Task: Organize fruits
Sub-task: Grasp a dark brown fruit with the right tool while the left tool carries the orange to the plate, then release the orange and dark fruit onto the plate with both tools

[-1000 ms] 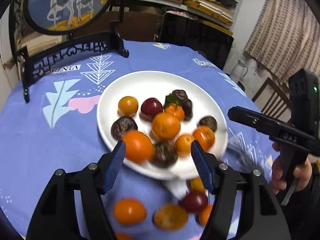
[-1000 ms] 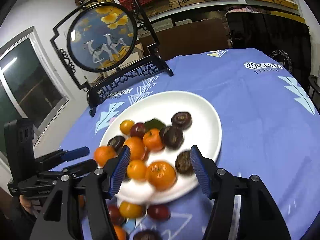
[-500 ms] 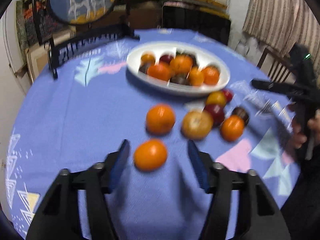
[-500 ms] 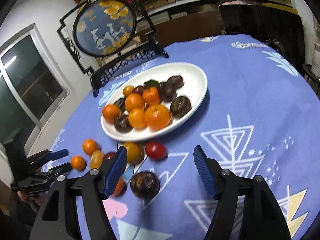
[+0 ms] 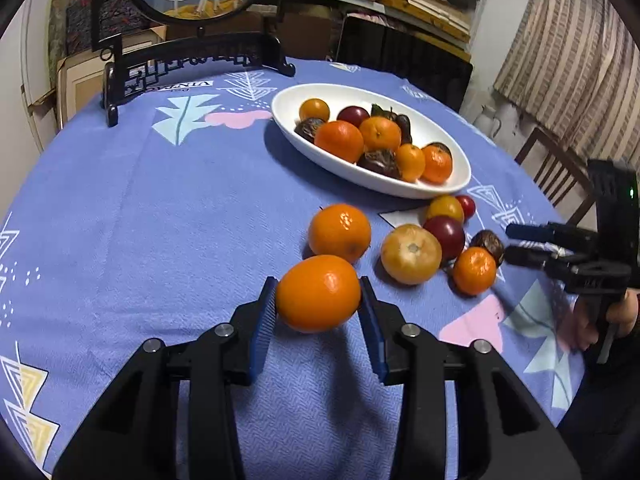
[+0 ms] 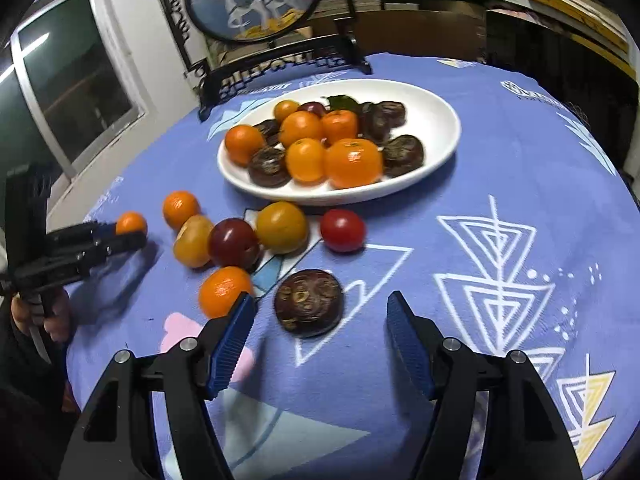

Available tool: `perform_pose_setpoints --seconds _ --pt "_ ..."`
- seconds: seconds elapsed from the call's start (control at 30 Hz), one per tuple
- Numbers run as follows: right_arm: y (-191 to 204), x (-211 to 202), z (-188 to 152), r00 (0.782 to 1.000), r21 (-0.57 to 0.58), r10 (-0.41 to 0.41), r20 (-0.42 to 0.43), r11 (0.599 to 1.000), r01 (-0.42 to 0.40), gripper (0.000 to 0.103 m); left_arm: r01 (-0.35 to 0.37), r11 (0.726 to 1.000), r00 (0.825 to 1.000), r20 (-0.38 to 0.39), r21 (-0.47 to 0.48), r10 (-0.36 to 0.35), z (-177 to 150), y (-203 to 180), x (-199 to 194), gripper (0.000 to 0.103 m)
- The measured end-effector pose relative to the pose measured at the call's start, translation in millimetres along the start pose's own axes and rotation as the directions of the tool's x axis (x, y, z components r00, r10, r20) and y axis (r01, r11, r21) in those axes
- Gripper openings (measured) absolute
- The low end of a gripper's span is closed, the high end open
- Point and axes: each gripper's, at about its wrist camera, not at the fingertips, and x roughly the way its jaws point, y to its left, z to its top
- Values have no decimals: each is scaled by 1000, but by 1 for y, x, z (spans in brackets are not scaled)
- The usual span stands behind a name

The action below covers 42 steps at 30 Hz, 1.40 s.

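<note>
- Left gripper (image 5: 319, 294): jaws closing on an orange (image 5: 318, 293); both blue pads touch its sides
- Second orange (image 5: 339, 232): on the tablecloth (image 5: 160, 220), just beyond the held one at 12 o'clock
- Right gripper (image 6: 320, 314): jaws stand apart and hold nothing; a dark wrinkled fruit (image 6: 308, 303) lies on the cloth between the fingertips, nearer the left pad, touching neither
- Small orange (image 6: 224, 291): at 9 o'clock of the dark fruit, beside the left pad
- White dish (image 6: 436, 120): at 12 o'clock of the right gripper, filled with orange and dark fruits
- Loose fruits: a red one (image 6: 343, 230), a yellow one (image 6: 282, 227) and a dark red one (image 6: 233, 242) lie between dish and right gripper
</note>
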Motion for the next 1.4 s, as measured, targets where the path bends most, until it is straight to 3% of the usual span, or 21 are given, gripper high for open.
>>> perform_pose_setpoints --seconds 0.2,0.33,0.37,0.5,0.67,0.93,1.17,1.33,1.37,1.4 --pt "9 19 2 997 -33 -55 -56 998 54 68 3 1000 1000 14 -9 -3 0 2 -3 39" --pt "12 23 5 994 -62 -99 -55 993 95 54 5 1000 1000 13 -16 -5 0 3 -2 39" --pt "15 24 5 994 -77 -98 -55 993 93 41 7 1000 1000 13 -16 -6 -1 4 -2 39" --pt "17 18 4 996 -64 -70 -47 996 67 41 -6 1000 1000 22 -16 6 0 3 -5 39" --pt "-2 -14 19 999 7 1 32 1000 -1 41 -19 1000 1000 20 0 19 13 -9 -5 39" --pt "-50 -35 71 992 131 40 122 990 -55 42 26 997 996 84 74 -33 82 -53 5 39" --pt "-65 -8 118 990 160 28 141 986 -51 42 2 997 999 37 71 -5 139 -65 62 39" --pt "-69 35 144 993 162 -22 114 987 3 43 6 1000 1000 -28 29 -5 155 -56 102 40" --pt "-70 40 145 994 168 -40 104 986 22 48 10 1000 999 -36 10 -10 156 -53 106 43" --pt "-71 41 144 994 175 -50 99 984 33 51 13 1000 999 -32 -3 -13 155 -51 104 54"
